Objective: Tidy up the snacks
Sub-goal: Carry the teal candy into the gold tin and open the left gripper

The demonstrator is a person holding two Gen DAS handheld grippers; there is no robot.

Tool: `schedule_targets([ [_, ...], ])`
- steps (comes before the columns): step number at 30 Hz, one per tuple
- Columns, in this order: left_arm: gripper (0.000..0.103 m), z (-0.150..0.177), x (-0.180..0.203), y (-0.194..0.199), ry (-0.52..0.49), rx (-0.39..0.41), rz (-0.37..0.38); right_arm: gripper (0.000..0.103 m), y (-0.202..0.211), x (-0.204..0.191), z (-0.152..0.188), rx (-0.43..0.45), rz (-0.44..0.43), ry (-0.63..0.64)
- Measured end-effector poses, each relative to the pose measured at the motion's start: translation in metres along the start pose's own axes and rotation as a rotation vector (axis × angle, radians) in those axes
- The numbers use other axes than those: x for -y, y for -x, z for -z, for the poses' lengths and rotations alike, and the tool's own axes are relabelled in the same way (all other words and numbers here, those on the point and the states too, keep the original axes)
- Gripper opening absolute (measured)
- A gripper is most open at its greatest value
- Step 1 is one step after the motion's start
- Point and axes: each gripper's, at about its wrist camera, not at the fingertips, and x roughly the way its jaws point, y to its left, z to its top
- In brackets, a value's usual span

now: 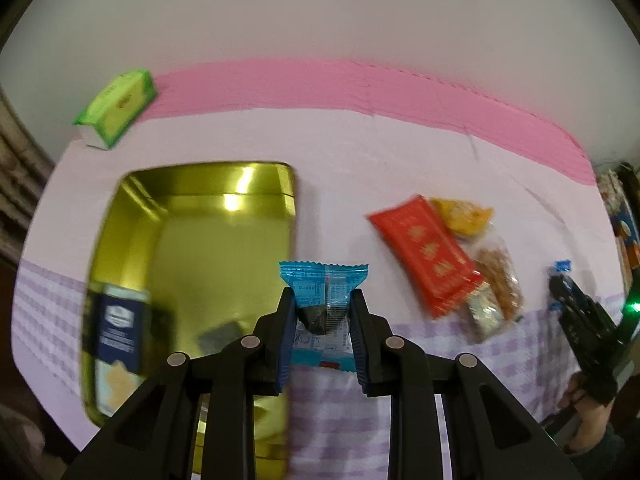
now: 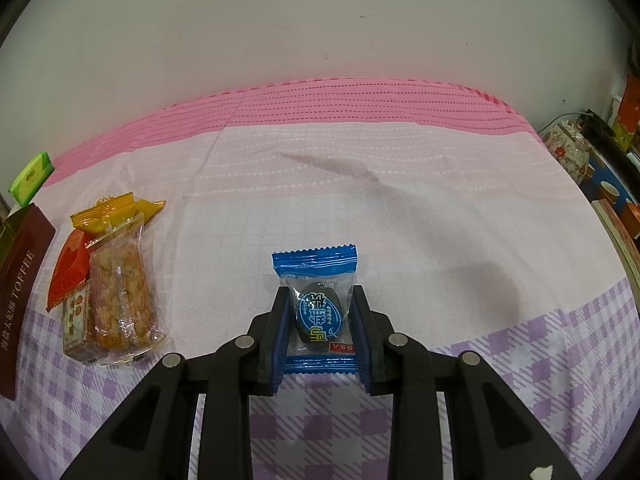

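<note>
The left tongs [image 1: 323, 300] reach forward low over the cloth-covered counter [image 1: 360, 160], clamped on a blue-wrapped candy [image 1: 323, 280] held at the right edge of the open gold tin [image 1: 224, 248]. The right tongs [image 2: 320, 304] point the same way, likewise clamped on a second blue candy packet [image 2: 316, 276], its printed face up.

Only the left wrist view shows inside the tin, where a dark blue snack pack [image 1: 118, 320] lies near its close end; that view is motion-blurred. Beyond and to the right sit a red packet [image 1: 428, 256], a yellow packet [image 1: 464, 214] and clear-wrapped crispy bars [image 1: 500, 280], touching one another.

Only the right wrist view shows the maroon toffee lid [image 2: 20, 292] at far left. Farthest off lies a green tissue pack [image 1: 116, 108].
</note>
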Motion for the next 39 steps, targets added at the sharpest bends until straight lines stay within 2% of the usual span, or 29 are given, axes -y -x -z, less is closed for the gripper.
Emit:
schedule_targets([
  [7,0.026,0.002,-0.049,-0.009,0.044,0.021,-0.092,0.027,0.000,0.000,0.000,0.000,0.001,0.001],
  [12,0.026,-0.001,-0.078,-0.022,0.059,0.005,-0.161,0.027,0.000,0.000,0.000,0.000,0.002,0.003],
  [19,0.026,0.003,-0.100,-0.040,0.068,-0.031,-0.201,0.028,0.000,-0.001,0.000,0.000,0.004,0.004],
  [39,0.027,0.009,-0.103,-0.061,0.011,-0.064,-0.250,0.027,0.001,-0.001,0.000,0.000,0.010,0.008],
])
